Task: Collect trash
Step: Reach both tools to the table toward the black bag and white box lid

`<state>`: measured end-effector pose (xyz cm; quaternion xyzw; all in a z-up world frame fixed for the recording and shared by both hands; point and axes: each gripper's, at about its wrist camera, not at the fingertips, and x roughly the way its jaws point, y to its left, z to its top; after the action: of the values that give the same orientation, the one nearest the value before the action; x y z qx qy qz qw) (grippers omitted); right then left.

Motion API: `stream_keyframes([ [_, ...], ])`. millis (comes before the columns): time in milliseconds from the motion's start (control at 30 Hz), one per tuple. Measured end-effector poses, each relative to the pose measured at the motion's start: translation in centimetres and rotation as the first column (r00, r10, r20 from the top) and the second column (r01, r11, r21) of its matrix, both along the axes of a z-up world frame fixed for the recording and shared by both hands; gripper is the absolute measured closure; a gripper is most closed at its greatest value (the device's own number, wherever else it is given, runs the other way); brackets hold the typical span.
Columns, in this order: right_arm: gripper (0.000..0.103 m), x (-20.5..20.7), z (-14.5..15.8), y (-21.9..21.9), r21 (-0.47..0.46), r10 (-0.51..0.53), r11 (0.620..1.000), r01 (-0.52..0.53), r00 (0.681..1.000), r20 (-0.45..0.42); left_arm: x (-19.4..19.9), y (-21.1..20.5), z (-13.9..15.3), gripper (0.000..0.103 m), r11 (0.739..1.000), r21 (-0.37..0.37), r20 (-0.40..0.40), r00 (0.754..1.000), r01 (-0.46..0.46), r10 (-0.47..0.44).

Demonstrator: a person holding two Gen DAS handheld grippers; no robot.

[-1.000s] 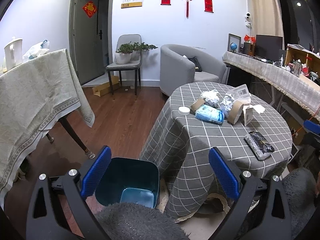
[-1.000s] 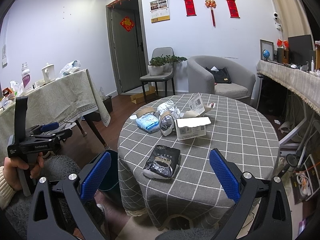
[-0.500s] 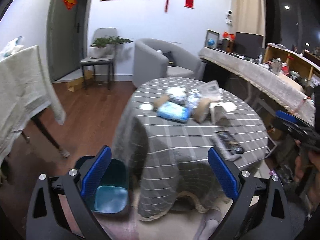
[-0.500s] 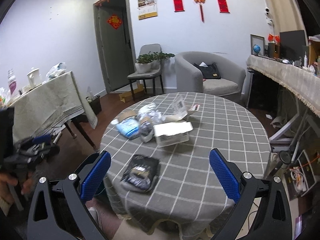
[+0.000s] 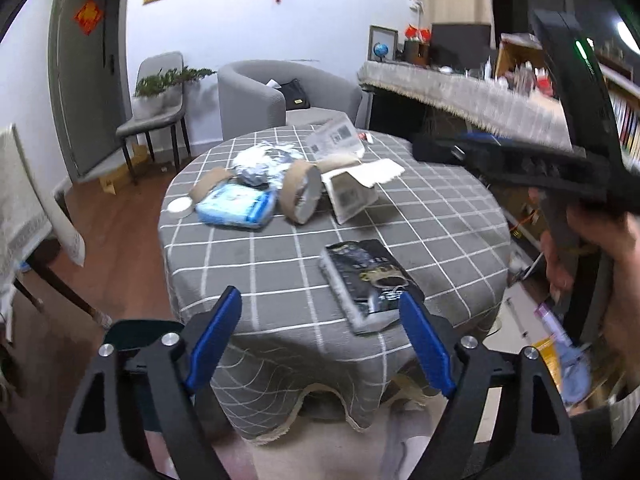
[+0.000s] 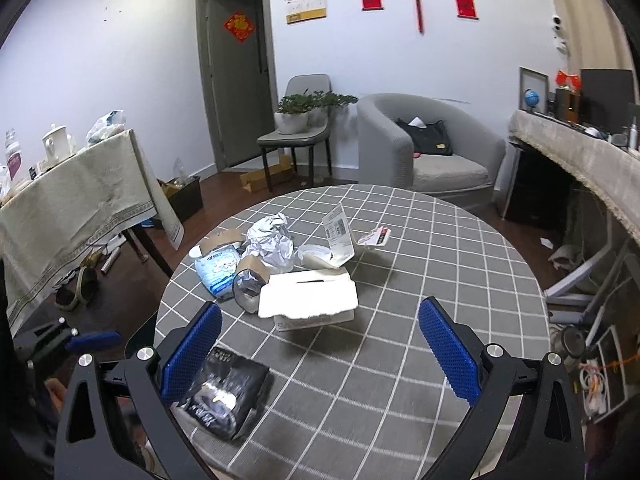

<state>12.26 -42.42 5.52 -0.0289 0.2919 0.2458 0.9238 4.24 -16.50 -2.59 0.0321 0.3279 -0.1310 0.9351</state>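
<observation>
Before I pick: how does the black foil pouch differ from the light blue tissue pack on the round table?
The black foil pouch is dark and glossy, alone near the table's front edge; the light blue tissue pack is pale and sits farther back, against the clutter of other trash. The pouch looks longer. Both lie flat on the grey checked tablecloth, untouched.

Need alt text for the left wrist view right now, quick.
The open left gripper hangs empty at the near edge of a round checked table, just short of a black packet. Its jaws have just been closing. Behind lie a blue pack, tape roll and torn box.
</observation>
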Motion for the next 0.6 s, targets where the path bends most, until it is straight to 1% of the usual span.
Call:
stream_keyframes([
  [133, 0.003, 1.4, -0.5, -0.2, 0.028, 0.028, 0.999, -0.028, 0.999, -0.019, 0.5, -1.7, -0.8, 0.02, 1.0, -0.026, -0.022, 1.0, -0.004, 0.004],
  [333, 0.003, 2.3, -1.5, -0.9, 0.055, 0.037, 0.998, -0.034, 0.998, -0.049, 1.5, -3.9, -1.7, 0.02, 1.0, -0.007, -0.008, 1.0, -0.019, 0.019],
  [400, 0.003, 2.2, -1.7, -0.8, 0.046, 0.047, 0.998, -0.045, 0.998, -0.05, 2.1, -4.1, -2.1, 0.024, 0.999, -0.016, -0.008, 0.999, -0.031, 0.031],
  [433, 0.003, 2.2, -1.8, -0.7, 0.043, 0.054, 0.998, -0.052, 0.997, -0.049, 2.4, -4.2, -2.2, 0.031, 0.999, -0.021, -0.011, 1.0, -0.026, 0.026],
  [467, 0.003, 2.2, -2.0, -0.6, 0.042, 0.064, 0.997, -0.062, 0.997, -0.051, 2.6, -4.3, -2.3, 0.035, 1.0, -0.023, -0.017, 1.0, -0.013, 0.013],
  [500, 0.003, 2.4, -2.1, -0.4, 0.04, 0.071, 0.997, -0.069, 0.996, -0.055, 2.8, -4.4, -2.5, 0.036, 1.0, -0.02, -0.018, 1.0, -0.006, 0.006],
  [533, 0.003, 2.4, -2.1, -0.3, 0.039, 0.077, 0.996, -0.075, 0.995, -0.057, 2.8, -4.3, -2.6, 0.041, 1.0, -0.021, -0.019, 1.0, -0.003, 0.003],
  [600, 0.003, 2.4, -2.1, 0.1, 0.037, 0.088, 0.996, -0.086, 0.995, -0.055, 3.0, -4.0, -2.7, 0.044, 1.0, -0.03, -0.024, 1.0, -0.003, 0.002],
])
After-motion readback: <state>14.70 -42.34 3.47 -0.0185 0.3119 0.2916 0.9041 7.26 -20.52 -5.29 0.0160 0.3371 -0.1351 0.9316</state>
